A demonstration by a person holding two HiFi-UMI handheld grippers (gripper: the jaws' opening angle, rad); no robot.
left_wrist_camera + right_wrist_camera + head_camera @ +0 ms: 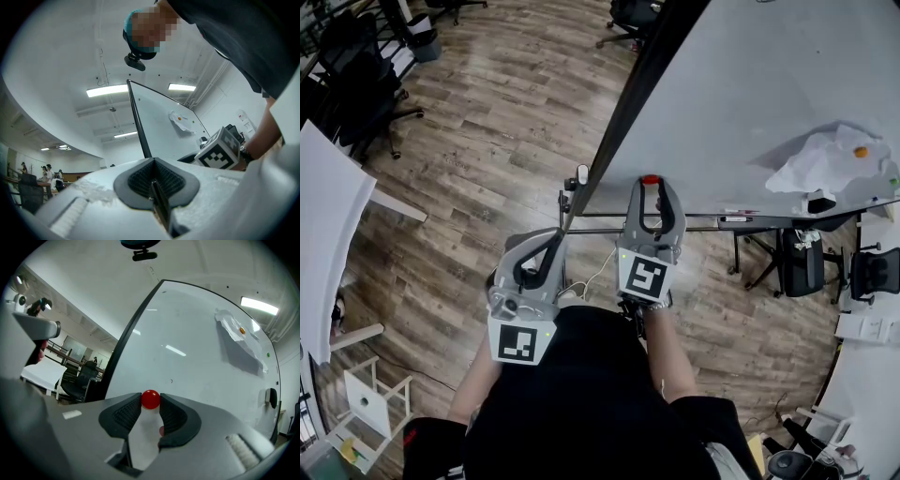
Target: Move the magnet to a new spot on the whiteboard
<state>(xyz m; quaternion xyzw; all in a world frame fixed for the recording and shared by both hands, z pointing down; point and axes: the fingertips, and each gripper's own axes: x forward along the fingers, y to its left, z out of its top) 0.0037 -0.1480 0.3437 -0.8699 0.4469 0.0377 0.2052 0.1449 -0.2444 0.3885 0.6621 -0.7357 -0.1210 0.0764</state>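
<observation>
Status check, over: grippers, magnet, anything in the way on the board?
Right gripper shut on red magnet at the whiteboard. Left gripper shut, empty, off the board. Crumpled paper and eraser farther along, apart from the magnet.

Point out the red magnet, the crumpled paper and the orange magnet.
red magnet (150, 399), right gripper view, its rounded front.
crumpled paper (825, 164), head view, its creased middle.
orange magnet (860, 151), head view, its centre.

Magnet (150, 399): small glossy red ball, at whiteboard (197, 366) face near bottom edge, toward its dark-framed left end, pinched btw pad tips of right gripper (150, 405). Whiteboard: white, upright, black frame.
</observation>
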